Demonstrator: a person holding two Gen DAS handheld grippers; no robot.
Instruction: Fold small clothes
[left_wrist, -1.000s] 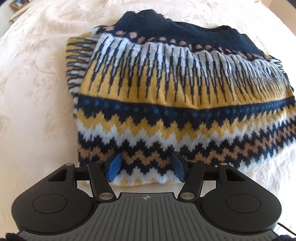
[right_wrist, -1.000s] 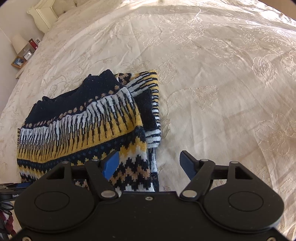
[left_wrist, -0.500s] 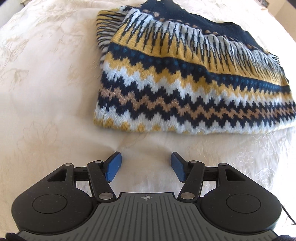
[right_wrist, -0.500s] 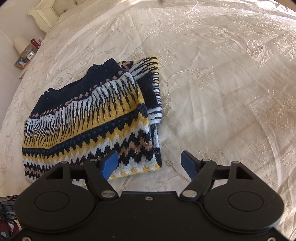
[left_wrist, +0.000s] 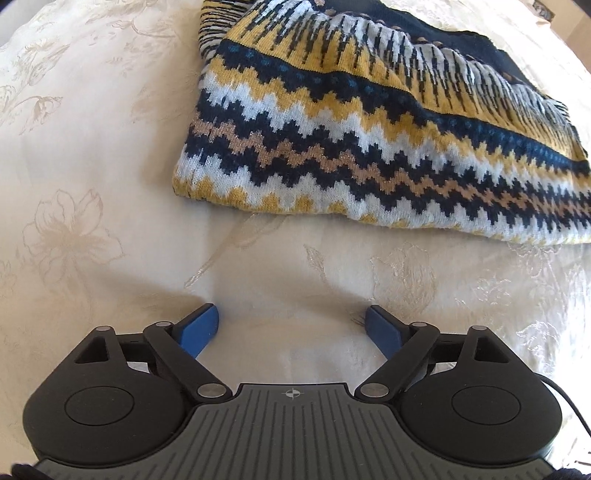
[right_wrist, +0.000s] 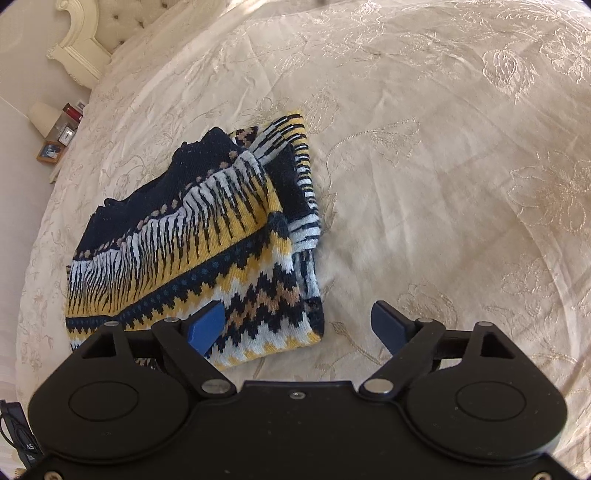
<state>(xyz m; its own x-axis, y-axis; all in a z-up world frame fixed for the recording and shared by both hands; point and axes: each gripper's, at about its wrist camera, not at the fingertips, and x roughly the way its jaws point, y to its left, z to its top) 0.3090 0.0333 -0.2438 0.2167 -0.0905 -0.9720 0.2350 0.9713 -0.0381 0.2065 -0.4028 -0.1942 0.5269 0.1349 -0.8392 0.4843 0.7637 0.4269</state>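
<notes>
Blue-padded left gripper (left_wrist: 291, 325): jaws spread wide, empty, over bare bedspread (left_wrist: 92, 155), apart from the sweater's near edge. Right gripper (right_wrist: 301, 321): jaws equally wide, empty, above the sweater's corner. Knitted sweater (right_wrist: 192, 258): folded, flat on bedspread, long axis running along its zigzag bands, navy part farthest from both grippers.

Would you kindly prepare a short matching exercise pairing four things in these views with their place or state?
Things:
1. left gripper
2. right gripper
3. sweater
4. bedspread

Place or state:
A. cream, embroidered with flowers
B. open, with bare bedspread between its fingers
C. folded, lying on the bed
D. open, with the sweater's corner seen between its fingers

Pairs: 1-B, 2-D, 3-C, 4-A
</notes>
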